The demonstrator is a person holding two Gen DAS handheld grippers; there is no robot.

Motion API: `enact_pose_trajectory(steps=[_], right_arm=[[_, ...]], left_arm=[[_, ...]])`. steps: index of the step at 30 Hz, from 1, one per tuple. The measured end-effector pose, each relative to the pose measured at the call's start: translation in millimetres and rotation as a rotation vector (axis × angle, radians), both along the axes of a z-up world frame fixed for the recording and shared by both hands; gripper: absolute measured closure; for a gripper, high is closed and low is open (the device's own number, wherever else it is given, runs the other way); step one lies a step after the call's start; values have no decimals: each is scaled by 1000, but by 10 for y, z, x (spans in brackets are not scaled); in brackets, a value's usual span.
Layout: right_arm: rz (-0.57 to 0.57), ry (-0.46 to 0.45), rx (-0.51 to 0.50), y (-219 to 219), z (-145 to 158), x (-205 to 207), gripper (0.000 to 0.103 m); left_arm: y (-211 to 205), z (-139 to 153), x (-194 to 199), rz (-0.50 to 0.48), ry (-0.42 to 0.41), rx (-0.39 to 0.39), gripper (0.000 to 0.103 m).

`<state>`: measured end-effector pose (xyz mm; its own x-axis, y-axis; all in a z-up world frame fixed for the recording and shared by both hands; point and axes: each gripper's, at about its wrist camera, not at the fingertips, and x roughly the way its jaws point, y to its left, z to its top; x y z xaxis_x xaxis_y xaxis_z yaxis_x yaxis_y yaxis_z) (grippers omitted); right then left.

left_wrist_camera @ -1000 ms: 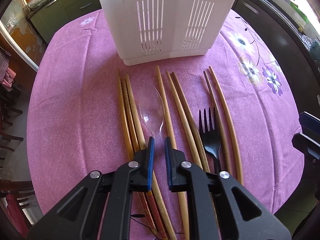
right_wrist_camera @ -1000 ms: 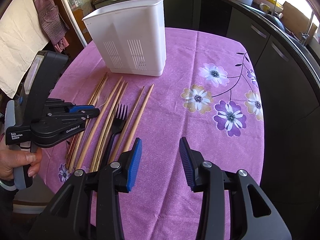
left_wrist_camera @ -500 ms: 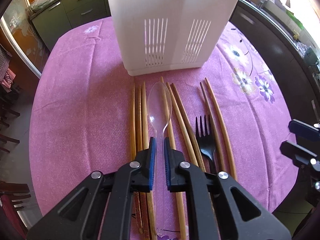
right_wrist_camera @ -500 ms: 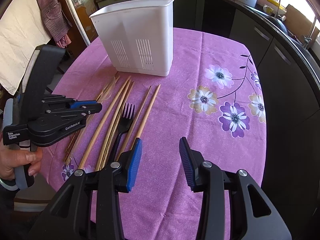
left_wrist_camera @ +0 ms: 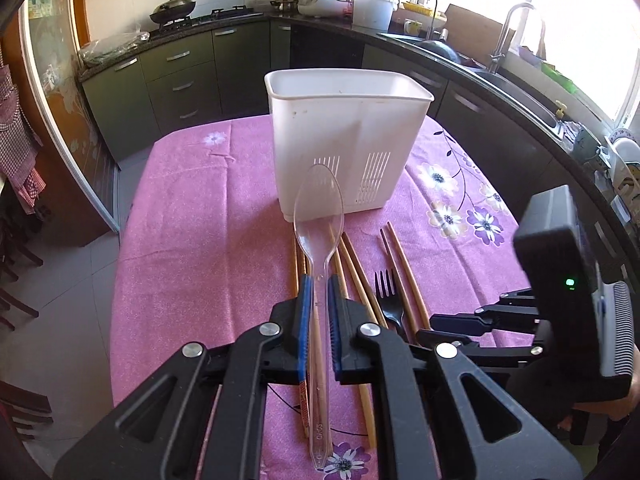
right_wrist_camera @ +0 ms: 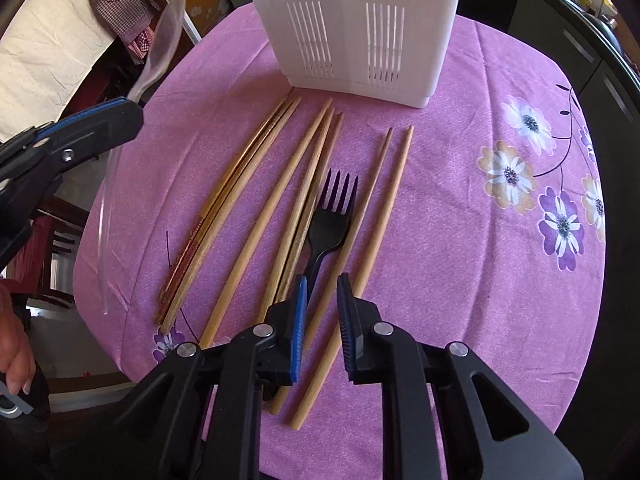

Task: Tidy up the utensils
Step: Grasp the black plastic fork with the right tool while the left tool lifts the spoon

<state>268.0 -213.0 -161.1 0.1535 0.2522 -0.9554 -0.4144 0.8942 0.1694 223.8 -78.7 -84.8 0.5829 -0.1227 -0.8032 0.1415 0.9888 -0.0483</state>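
Note:
My left gripper (left_wrist_camera: 318, 284) is shut on a clear plastic spoon (left_wrist_camera: 319, 200), held by its handle off the table, bowl toward the white slotted utensil holder (left_wrist_camera: 348, 140). From the right wrist view the left gripper (right_wrist_camera: 134, 104) hangs at the left with the spoon (right_wrist_camera: 168, 32) sticking up. A black fork (right_wrist_camera: 334, 208) lies among several wooden chopsticks (right_wrist_camera: 276, 196) on the purple cloth. My right gripper (right_wrist_camera: 321, 284) is low over the fork's handle end, its jaws closing. The fork handle and one chopstick run between them, and the pads do not press on either.
The holder (right_wrist_camera: 360, 20) stands at the far side of the round table with the purple flowered cloth (right_wrist_camera: 500, 240). The table edge drops off to the left and front. A hand (right_wrist_camera: 12, 344) grips the left tool. Dark kitchen cabinets (left_wrist_camera: 180, 80) and a sink counter ring the table.
My left gripper has lifted the clear spoon off the table and tilted up toward the holder. My right gripper has moved left and down over the fork, and its jaws have narrowed.

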Motion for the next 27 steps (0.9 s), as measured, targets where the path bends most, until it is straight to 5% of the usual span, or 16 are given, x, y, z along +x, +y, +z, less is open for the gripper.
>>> enact_pose_trajectory(steps=[12,19,27], right_arm=[[-21,50,-73,276,-192,208,90],[-23,-6,-114,467,-247,121,90],[-54,-35,96,238,48,81,93]], left_arm=[[76,7,-63,-20,-15,-19,94],[85,15,-85,-23,-21,-15,94],[134,198,-151,-27,-62,-22,94]])
